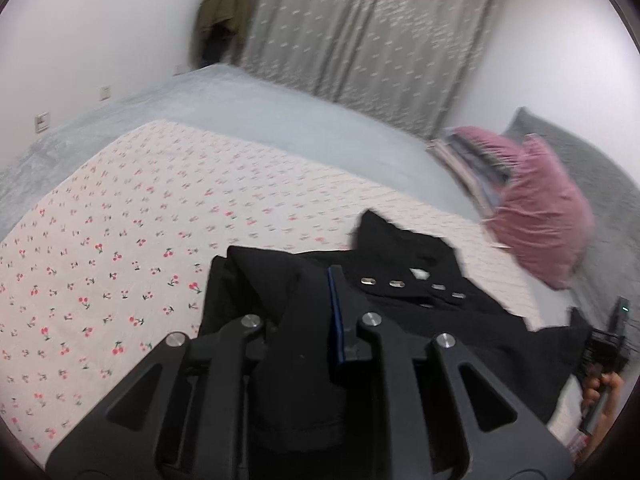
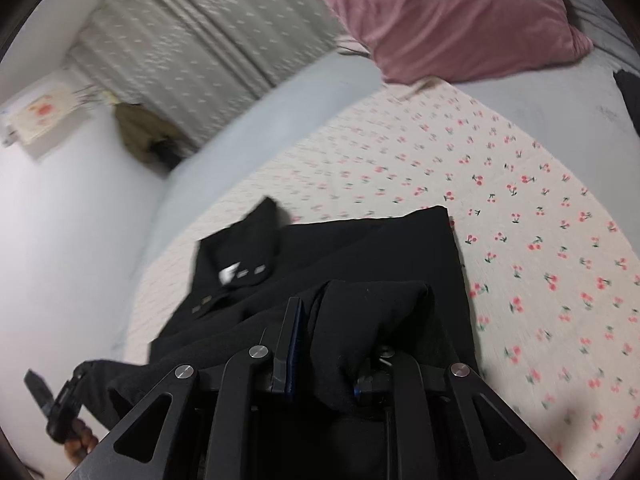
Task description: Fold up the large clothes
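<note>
A black garment [image 1: 432,304] with a collar and metal snaps lies on a cherry-print cloth [image 1: 120,248] on the bed. My left gripper [image 1: 296,304] is shut on a bunched fold of the black garment. The cloth hides its left finger. My right gripper [image 2: 336,320] is shut on another fold of the same garment [image 2: 380,248], and the cloth drapes over its right finger. The right gripper also shows at the left wrist view's right edge [image 1: 604,344]. The left gripper shows at the lower left of the right wrist view [image 2: 60,408].
A pink pillow [image 1: 536,208] leans on a grey pillow [image 1: 592,168] beside a stack of folded clothes [image 1: 468,160]. The bed has a pale blue sheet [image 1: 280,112]. Grey curtains [image 1: 360,32] and a hanging olive jacket [image 1: 224,8] are behind it.
</note>
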`<state>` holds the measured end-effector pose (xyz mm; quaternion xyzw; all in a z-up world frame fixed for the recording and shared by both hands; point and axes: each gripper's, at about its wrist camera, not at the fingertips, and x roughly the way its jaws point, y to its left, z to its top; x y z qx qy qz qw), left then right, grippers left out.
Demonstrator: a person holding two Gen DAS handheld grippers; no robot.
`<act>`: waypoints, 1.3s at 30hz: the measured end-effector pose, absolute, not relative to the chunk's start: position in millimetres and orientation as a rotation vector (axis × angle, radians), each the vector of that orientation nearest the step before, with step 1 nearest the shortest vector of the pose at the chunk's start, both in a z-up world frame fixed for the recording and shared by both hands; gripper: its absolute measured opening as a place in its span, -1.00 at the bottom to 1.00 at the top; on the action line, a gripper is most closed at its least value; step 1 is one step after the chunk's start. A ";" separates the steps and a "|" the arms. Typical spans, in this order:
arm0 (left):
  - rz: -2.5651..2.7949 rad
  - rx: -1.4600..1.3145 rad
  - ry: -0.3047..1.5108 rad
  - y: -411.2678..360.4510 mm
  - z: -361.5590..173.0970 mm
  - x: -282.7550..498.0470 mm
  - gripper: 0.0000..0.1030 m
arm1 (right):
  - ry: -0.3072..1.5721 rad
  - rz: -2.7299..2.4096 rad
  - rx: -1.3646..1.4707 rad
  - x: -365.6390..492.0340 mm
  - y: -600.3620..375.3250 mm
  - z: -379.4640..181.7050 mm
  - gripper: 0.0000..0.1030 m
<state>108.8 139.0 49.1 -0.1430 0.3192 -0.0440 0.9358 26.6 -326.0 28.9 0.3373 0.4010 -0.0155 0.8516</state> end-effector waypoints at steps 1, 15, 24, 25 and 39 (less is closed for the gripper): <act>-0.072 -0.301 0.667 140.5 36.8 118.5 -0.59 | 0.851 -0.040 0.731 33.4 -328.6 15.5 -0.61; -0.030 -0.358 0.816 166.0 -19.1 143.5 0.41 | 0.880 0.085 1.000 42.6 -369.0 -43.3 -0.21; -0.074 -0.256 0.666 170.7 17.1 96.4 0.61 | 0.751 0.078 0.796 -3.3 -358.1 13.8 0.08; -0.120 -0.223 0.687 161.3 15.4 97.4 0.61 | 0.787 0.082 0.736 -0.2 -346.8 14.0 0.08; -0.108 -0.078 0.821 125.5 -38.9 176.4 0.61 | 0.847 0.034 0.500 81.3 -314.0 -49.1 0.03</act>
